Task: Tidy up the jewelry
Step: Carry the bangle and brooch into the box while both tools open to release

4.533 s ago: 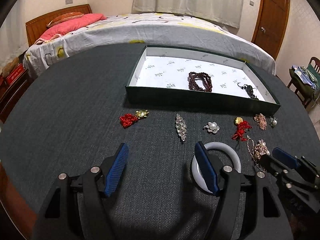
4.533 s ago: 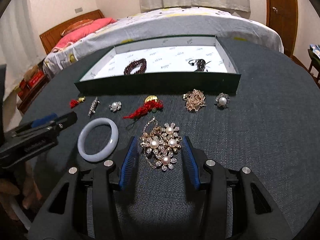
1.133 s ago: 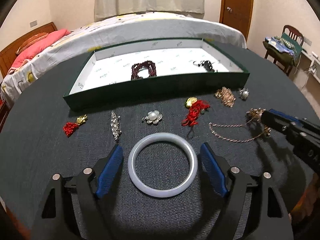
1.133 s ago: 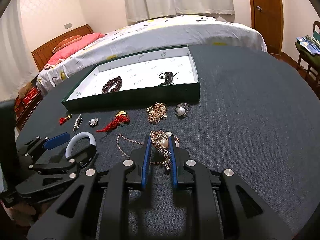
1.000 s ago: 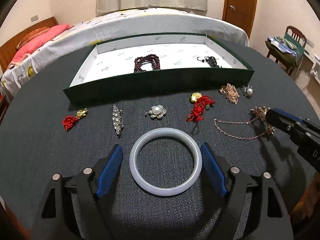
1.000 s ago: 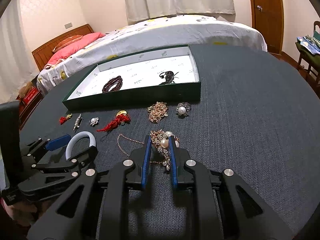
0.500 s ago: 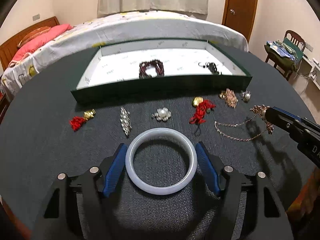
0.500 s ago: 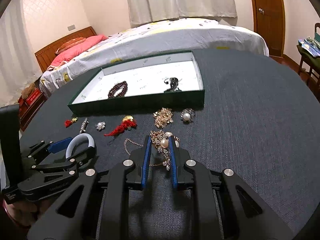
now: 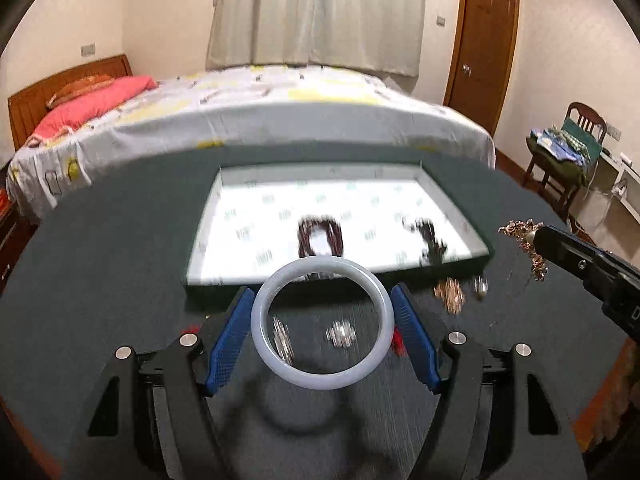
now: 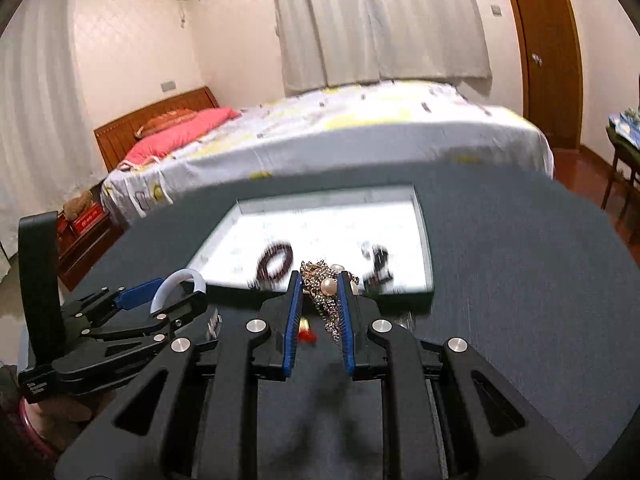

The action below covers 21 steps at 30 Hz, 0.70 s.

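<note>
My left gripper [image 9: 322,332] is shut on a pale jade bangle [image 9: 322,384] and holds it up above the dark table. My right gripper [image 10: 318,308] is shut on a gold pearl necklace [image 10: 328,286], lifted, its chain hanging down. That necklace also shows in the left wrist view [image 9: 524,236]. The green tray with white lining [image 9: 280,200] lies ahead and holds a dark red bead bracelet [image 9: 320,236] and a black piece [image 9: 428,236]. Both grippers are in front of the tray's near wall.
Several small pieces lie on the table before the tray: a silver brooch [image 9: 280,340], a pearl flower brooch [image 9: 341,334], a rose-gold cluster [image 9: 450,296], a pearl earring [image 9: 480,287]. A bed stands beyond the table, a chair [image 9: 568,152] at right.
Both grippers have risen off the table and moved toward the tray. The left gripper closed on the bangle and lifted it. The necklace chain has left the table.
</note>
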Available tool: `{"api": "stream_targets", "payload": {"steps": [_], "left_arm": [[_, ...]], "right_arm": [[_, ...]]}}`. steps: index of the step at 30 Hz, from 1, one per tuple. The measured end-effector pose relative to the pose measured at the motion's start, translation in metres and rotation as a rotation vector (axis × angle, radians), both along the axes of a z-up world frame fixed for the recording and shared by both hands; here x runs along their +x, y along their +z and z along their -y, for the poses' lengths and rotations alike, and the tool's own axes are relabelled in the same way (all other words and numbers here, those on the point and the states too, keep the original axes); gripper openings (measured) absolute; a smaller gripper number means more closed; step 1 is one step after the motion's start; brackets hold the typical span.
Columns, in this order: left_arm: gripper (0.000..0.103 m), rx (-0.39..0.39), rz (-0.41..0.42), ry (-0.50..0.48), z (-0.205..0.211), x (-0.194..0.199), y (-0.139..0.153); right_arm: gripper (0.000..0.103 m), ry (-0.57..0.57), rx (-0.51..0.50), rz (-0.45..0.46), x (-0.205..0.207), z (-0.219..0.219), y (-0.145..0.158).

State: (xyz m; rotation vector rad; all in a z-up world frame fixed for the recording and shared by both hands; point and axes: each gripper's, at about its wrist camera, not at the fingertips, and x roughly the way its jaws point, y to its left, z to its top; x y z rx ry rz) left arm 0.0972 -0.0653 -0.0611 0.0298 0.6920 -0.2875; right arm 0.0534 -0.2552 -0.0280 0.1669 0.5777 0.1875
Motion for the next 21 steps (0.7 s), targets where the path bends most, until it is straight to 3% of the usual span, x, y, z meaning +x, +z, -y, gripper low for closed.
{"api": "stream_targets", "payload": {"steps": [8,13,21], "left_arm": [[0.068,-0.01,0.083,0.009,-0.006,0.043,0.025],[0.068,-0.005,0.112,0.019,-0.009,0.078,0.026],[0.068,0.033,-0.005,0.053,-0.016,0.125,-0.022]], "right_arm": [[0.018,0.025,0.007,0.091,0.047,-0.01,0.032],[0.018,0.032,0.013,0.114,0.081,-0.016,0.037],[0.018,0.034,0.034,0.015,0.129,-0.02,-0.002]]}}
